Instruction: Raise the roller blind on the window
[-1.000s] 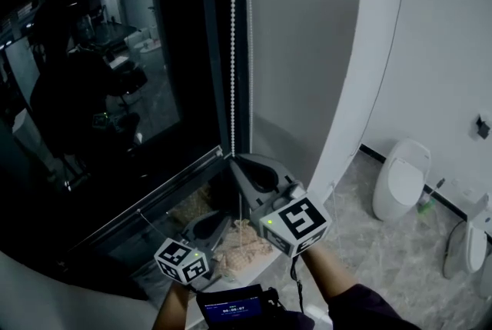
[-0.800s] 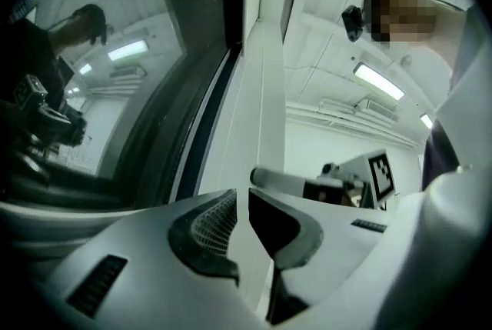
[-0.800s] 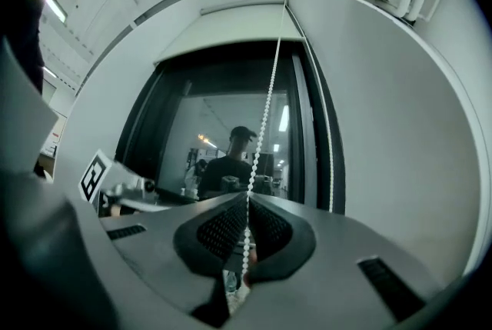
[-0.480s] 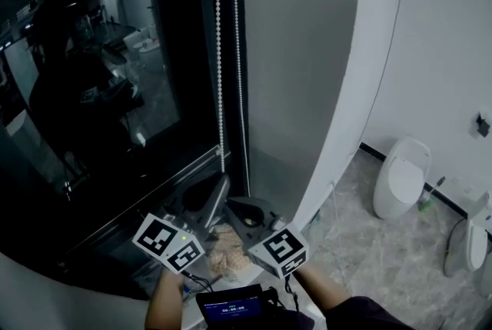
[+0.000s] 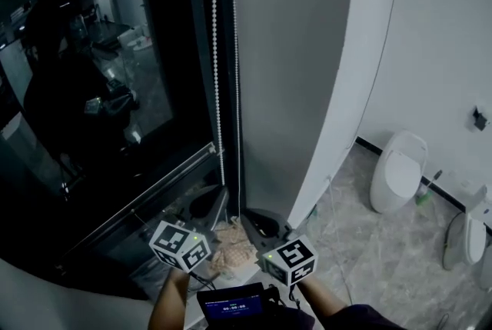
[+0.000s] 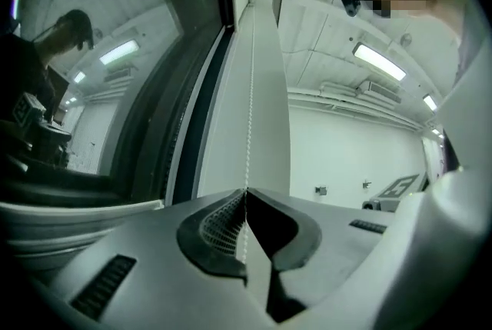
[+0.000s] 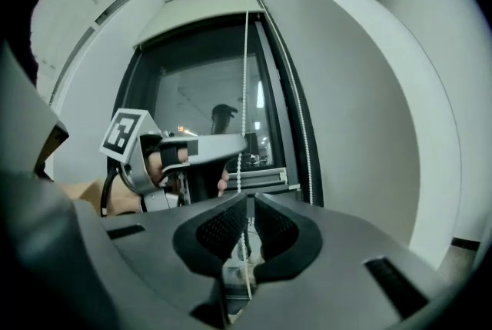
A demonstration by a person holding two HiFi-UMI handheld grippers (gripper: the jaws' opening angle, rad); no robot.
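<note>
Two strands of the white bead chain hang beside the dark window. My left gripper is the upper one. In the left gripper view its jaws are closing, tips pinched on the bead chain. My right gripper sits just below, on the same strand. In the right gripper view the bead chain runs through a narrow gap between that gripper's pads. The pale roller blind covers only the top of the window.
A grey curved wall stands right of the chain. A toilet and another white fixture sit on the marble floor at the right. A beige heap lies below the grippers, and a small screen is at my chest.
My right gripper has come down the chain from sill height to low beside the wall. My left gripper rose from below and took the strand above it.
</note>
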